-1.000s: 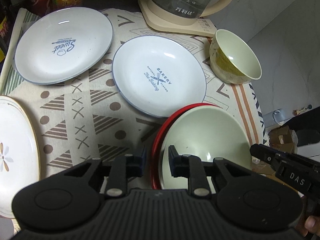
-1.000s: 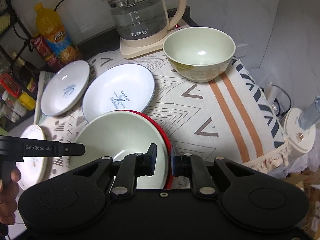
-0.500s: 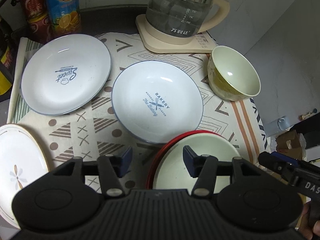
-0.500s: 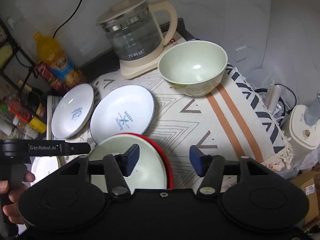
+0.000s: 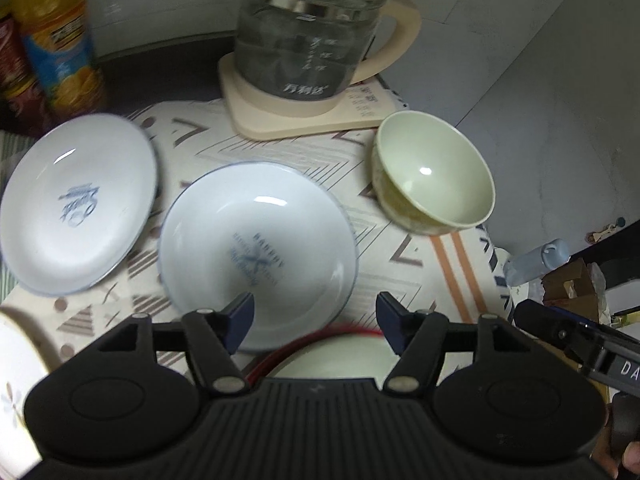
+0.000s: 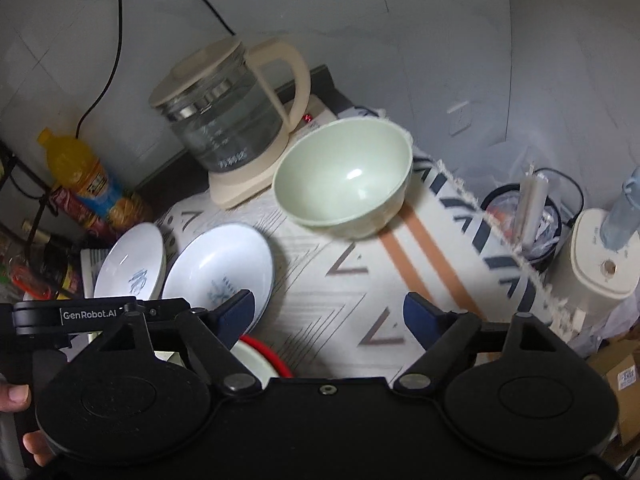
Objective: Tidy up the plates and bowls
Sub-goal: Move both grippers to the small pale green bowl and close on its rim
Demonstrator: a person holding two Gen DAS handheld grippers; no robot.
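both hand-held grippers, left (image 5: 316, 312) and right (image 6: 328, 316), just opened, empty; red-rimmed plate (image 5: 344, 354) below, seemingly untouched.

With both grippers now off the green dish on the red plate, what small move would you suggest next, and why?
Probably bring the right gripper forward toward the pale green bowl beside the kettle. Both grippers' jaws have just been opening and nothing is between them; the left gripper is open too. That bowl stands alone on the cloth, apart from the white plates.
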